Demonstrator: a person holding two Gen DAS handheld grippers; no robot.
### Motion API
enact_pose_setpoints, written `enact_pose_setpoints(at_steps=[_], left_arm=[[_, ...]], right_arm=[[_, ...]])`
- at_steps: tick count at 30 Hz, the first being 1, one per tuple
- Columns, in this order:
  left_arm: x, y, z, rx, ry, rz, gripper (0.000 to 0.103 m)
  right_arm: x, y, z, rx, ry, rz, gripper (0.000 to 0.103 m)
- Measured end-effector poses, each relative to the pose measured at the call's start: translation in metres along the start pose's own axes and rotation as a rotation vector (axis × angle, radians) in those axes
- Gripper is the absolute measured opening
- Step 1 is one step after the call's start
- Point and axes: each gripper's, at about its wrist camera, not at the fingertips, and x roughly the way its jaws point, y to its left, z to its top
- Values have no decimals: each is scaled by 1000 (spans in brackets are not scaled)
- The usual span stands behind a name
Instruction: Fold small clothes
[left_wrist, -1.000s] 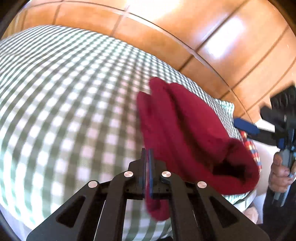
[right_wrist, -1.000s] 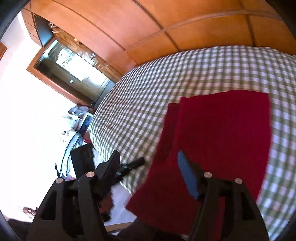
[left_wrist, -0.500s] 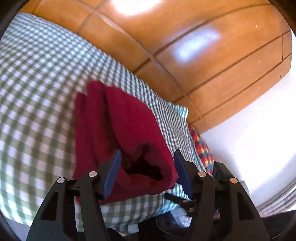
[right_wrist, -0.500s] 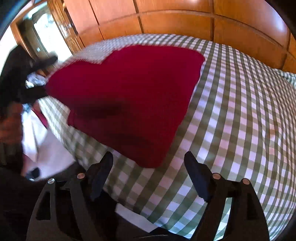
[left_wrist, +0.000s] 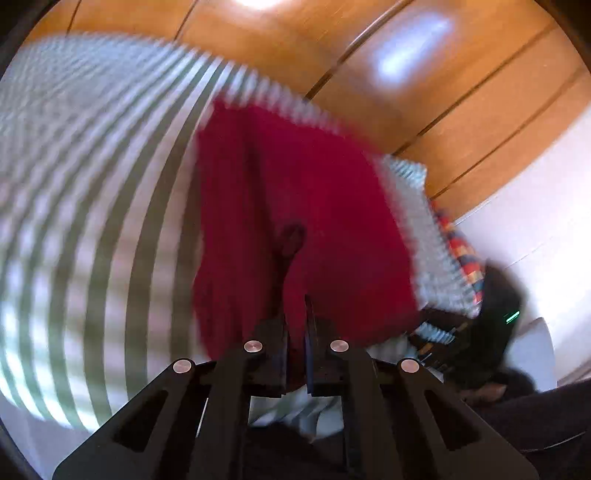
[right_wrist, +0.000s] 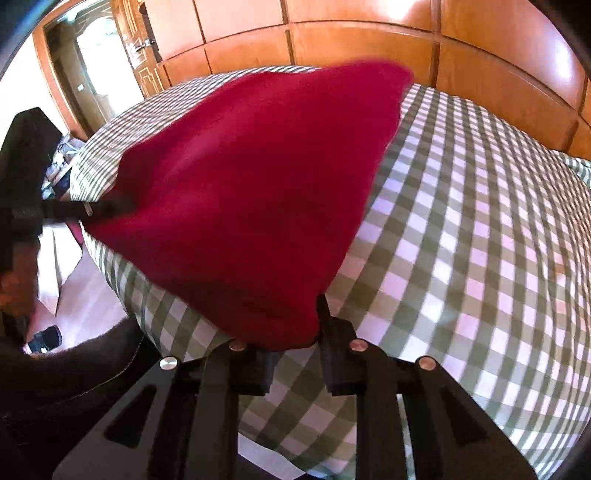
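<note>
A dark red garment (left_wrist: 295, 221) lies partly folded on the green-and-white checked bed (left_wrist: 92, 184). My left gripper (left_wrist: 295, 314) is shut on its near edge; the view is motion-blurred. In the right wrist view the red garment (right_wrist: 251, 184) is lifted off the checked bed (right_wrist: 461, 240) at its near corner. My right gripper (right_wrist: 295, 321) is shut on that corner, the cloth bunched between the jaws. The left gripper (right_wrist: 74, 210) shows at the far left, pinching the garment's other corner.
Orange wooden wall panels (right_wrist: 369, 40) run behind the bed. A doorway (right_wrist: 96, 74) is at the far left. A plaid cloth (left_wrist: 461, 251) and a checked pillow (left_wrist: 410, 184) lie past the garment. The floor (right_wrist: 85, 295) is below the bed's near edge.
Both grippers were open half a second ago and have closed on the garment's near corners. The garment's near edge has lifted off the bed. The left view is swinging fast.
</note>
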Motion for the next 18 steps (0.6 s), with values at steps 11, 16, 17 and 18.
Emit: enact_pose_setpoints(at_steps=[11,16,17,18], left_arm=[[-39,5,61,-54,-150,-207,63],[-3,13,97,-130,-93,-218,63],[5,13,101,-135,-80,-217,63],[11,13,104,-136,-68,-215,63]], right_arm=[[-46,-34,-4,18,-17,61,73],[-76,-42,15,40,-119,33,73],[-77,-41,19,42,-136,37,73],[-77,-39,25,39,-155,37,73]])
